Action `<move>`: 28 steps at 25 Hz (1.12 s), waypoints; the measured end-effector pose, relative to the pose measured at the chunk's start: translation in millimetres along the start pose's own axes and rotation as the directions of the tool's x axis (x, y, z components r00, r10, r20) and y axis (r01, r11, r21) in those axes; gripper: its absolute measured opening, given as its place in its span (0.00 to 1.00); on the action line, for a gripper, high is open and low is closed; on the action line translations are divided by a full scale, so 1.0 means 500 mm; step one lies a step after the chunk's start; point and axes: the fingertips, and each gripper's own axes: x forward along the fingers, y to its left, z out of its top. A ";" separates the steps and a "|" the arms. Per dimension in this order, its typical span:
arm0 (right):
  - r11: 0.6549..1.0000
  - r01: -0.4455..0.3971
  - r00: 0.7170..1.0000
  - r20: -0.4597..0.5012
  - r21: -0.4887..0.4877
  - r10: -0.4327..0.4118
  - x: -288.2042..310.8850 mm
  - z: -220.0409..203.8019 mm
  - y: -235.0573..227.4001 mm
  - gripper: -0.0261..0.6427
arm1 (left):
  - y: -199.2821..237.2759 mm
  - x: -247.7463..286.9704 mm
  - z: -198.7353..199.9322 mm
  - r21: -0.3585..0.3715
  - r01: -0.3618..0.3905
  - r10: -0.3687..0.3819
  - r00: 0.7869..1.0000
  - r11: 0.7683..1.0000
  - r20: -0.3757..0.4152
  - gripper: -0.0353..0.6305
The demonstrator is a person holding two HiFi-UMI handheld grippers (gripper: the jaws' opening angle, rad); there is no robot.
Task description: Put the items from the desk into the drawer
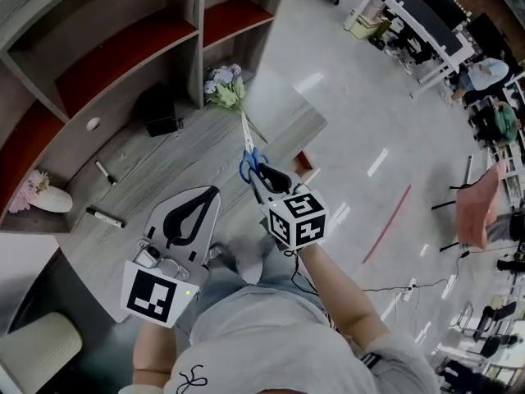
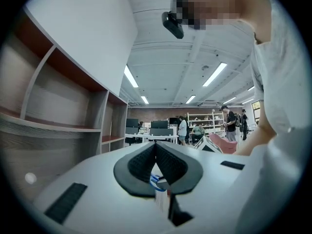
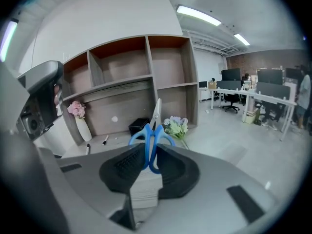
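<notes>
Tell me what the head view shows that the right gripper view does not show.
Only the head view: the marker cube on the right gripper, the person's grey shirt, and a red line on the floor. Only the right gripper view: how its jaws clamp the blue handles of the scissors, seen close, and a ceiling light. Both: the scissors, the flower bunch, the black box, two markers and the white vase.
</notes>
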 end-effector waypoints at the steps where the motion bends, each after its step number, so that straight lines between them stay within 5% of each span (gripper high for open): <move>1: 1.000 0.001 1.000 0.001 -0.005 -0.001 -0.005 -0.003 -0.008 0.17 | -0.006 0.010 -0.002 0.001 0.005 -0.005 1.000 1.000 -0.001 0.07; 19: 0.989 -0.119 0.993 -0.034 -0.093 0.116 -0.148 -0.077 -0.300 0.17 | -0.215 0.264 0.019 0.010 -0.107 0.107 0.994 0.994 0.021 0.07; 28: 0.919 -0.273 0.961 -0.136 -0.286 0.243 -0.142 -0.139 -0.393 0.17 | -0.274 0.322 -0.002 -0.005 -0.292 0.292 0.956 0.956 0.028 0.07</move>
